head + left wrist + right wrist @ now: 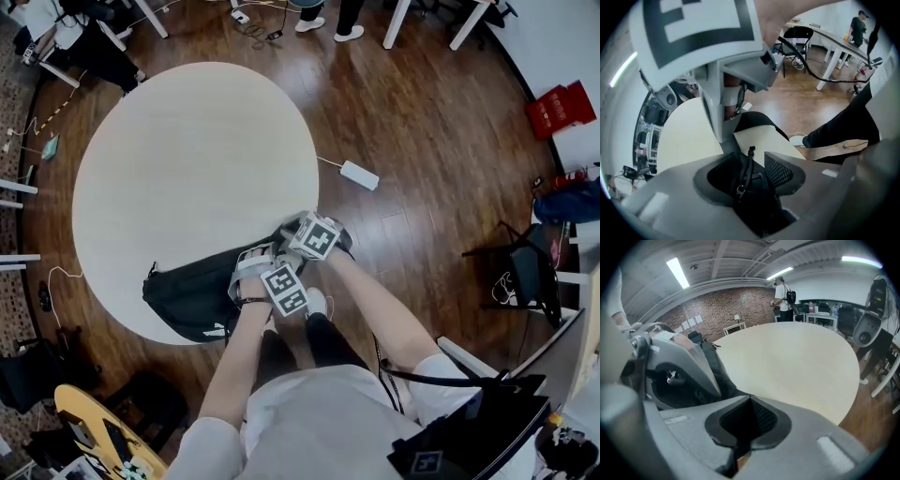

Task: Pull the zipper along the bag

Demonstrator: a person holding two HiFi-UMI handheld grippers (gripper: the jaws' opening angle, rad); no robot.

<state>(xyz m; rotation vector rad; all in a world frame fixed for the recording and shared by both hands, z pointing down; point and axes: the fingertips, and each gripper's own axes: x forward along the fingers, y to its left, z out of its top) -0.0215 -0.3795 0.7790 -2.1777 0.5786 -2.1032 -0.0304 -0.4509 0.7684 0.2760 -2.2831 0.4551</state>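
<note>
The bag (187, 295) lay at the table's (187, 159) near edge. The left gripper (750, 161) was open around the zipper pull (740, 189). It should pinch that tight first. The right gripper (750, 401) was closed, with nothing seen in it.

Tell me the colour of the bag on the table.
The bag is black; the head view shows it best.

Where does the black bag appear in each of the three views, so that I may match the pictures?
Head view: the black bag lies lower centre, on the near edge of the round table.
Left gripper view: bottom centre, between the open jaws, with its zipper cord.
Right gripper view: a dark strip left of centre.
Shared landmark: the pale round table.
</note>
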